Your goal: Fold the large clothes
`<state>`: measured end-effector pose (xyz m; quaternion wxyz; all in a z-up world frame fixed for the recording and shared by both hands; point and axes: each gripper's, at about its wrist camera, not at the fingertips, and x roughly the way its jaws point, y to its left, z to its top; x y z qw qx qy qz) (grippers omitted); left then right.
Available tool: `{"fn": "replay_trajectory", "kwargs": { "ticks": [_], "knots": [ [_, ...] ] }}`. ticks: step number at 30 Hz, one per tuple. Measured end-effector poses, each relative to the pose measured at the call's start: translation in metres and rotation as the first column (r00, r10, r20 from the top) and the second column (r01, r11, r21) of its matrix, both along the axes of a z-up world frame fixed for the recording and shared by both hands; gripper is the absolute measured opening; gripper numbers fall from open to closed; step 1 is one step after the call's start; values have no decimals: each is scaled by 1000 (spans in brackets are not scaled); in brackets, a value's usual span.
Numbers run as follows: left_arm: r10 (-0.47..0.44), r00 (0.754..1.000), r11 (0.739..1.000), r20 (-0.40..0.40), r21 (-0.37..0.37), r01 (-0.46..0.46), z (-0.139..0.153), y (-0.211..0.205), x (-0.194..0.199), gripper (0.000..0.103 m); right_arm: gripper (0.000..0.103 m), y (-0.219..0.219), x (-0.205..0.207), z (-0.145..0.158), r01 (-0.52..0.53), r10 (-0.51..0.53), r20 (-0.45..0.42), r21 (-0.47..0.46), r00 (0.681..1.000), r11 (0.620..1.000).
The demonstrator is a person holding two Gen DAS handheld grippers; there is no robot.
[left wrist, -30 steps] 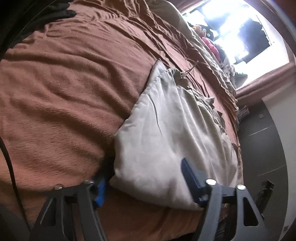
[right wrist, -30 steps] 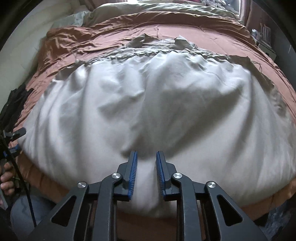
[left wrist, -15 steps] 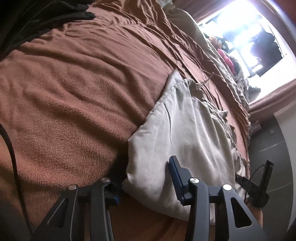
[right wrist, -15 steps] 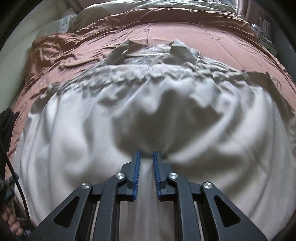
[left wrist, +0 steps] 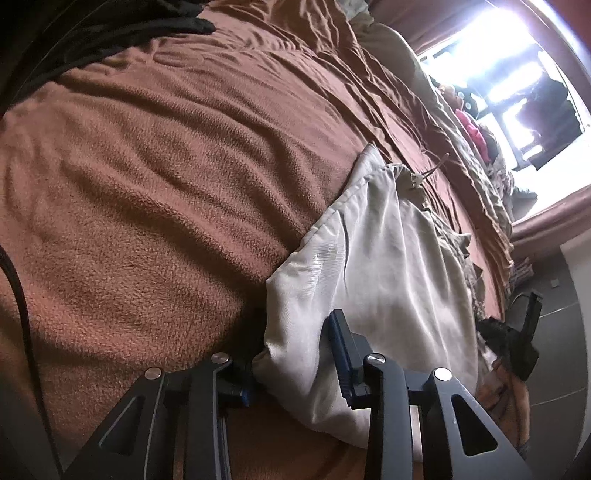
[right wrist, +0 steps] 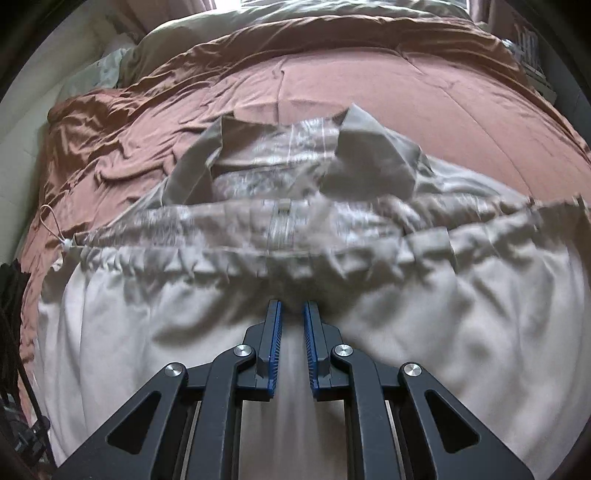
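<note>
A large pale beige garment point(right wrist: 424, 306) with a gathered drawstring waist and a collar lies on a brown bed cover point(right wrist: 369, 88). My right gripper point(right wrist: 293, 314) is shut on a fold of the garment's near part, and the cloth runs taut between its blue pads. In the left wrist view the same garment point(left wrist: 384, 266) lies folded. My left gripper point(left wrist: 295, 354) is open around its near left corner, with one finger point(left wrist: 347, 350) on top of the cloth and the other hidden under the edge.
The brown fleece blanket point(left wrist: 166, 166) spreads far to the left. A black cloth point(left wrist: 110, 26) lies at the far left corner. A bright window point(left wrist: 517, 81) and a pile of clothes are at the bed's far end. The right gripper's body point(left wrist: 517, 343) shows beyond the garment.
My right gripper has pulled the near part of the garment forward toward the waistband. My left gripper has narrowed around the garment's corner and shifted a little to the right.
</note>
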<state>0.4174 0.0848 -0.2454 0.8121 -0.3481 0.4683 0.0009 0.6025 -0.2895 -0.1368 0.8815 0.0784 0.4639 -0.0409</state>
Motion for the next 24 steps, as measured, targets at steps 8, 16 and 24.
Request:
{"fn": "replay_trajectory", "kwargs": {
  "ticks": [8,16,24],
  "knots": [
    [12,1000,999,18,-49,-11,15,7,-7,19,9,-12,-30,26,-28,22,78,76,997,997],
    [-74,976,996,207,-27,81,92,-25,-12,16,9,-16,-94,42,-55,38,98,172,994,984],
    [-140,930,983,340,-65,172,149,-59,-8,13,9,-10,-165,31,-111,91,97,235,991,966]
  ]
}}
